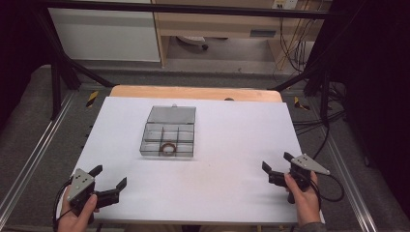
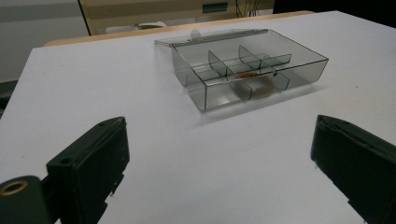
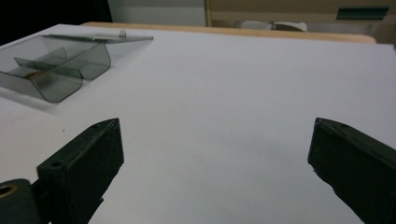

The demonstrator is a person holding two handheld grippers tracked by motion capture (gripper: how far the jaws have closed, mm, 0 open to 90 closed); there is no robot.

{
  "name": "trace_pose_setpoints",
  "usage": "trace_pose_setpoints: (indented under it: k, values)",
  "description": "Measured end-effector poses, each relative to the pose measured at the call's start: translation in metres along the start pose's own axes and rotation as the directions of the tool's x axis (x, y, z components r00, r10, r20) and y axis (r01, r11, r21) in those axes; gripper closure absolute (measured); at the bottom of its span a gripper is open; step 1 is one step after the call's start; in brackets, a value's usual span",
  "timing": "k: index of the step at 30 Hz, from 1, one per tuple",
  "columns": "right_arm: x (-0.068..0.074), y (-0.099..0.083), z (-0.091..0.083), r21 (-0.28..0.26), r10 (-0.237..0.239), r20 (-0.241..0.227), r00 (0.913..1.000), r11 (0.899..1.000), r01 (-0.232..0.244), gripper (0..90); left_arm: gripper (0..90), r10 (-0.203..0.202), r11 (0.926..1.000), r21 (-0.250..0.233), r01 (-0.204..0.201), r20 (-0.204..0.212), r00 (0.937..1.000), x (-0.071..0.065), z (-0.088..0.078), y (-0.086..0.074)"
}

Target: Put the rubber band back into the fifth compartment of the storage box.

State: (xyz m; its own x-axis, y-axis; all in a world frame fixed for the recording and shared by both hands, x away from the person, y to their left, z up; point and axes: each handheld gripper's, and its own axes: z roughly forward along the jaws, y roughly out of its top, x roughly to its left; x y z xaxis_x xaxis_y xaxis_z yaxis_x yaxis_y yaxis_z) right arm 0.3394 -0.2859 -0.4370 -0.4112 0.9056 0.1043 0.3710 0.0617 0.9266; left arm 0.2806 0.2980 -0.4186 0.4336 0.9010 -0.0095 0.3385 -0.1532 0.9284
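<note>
Nearest the person, the left tool (image 1: 110,178) rests at the table's (image 1: 232,135) near-left corner, jaws spread wide and holding nothing. The right tool (image 1: 276,167) sits at the near-right edge, likewise wide open and empty. Farther back, well apart from both, stands the clear divided box (image 1: 169,131) (lid laid open behind it), with a brown ring (image 1: 168,148) in a front compartment.

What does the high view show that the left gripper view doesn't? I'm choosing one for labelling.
High view alone: both tools, the left tool and right tool, open near the table's front corners, plus the floor around it. Left gripper view alone: a close, low look at the brown ring in a front compartment. Both: the clear divided box with its lid open.
</note>
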Motion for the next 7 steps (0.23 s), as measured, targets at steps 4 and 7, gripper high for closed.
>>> trace_pose_setpoints:
  k: [4, 7]
  values:
    - [0.018, -0.009, 0.008, 0.068, -0.022, -0.051, 0.9985, 0.997, 0.025, 4.1, 4.3, -0.001, 1.0, 0.001, 0.001, -0.003, 1.0, 0.0, 0.0, 0.0]
    - [0.028, -0.01, 0.018, 0.111, -0.044, -0.073, 0.9964, 0.992, 0.052, 4.3, 4.3, 0.005, 1.0, 0.002, -0.005, -0.003, 1.0, 0.0, 0.0, 0.0]
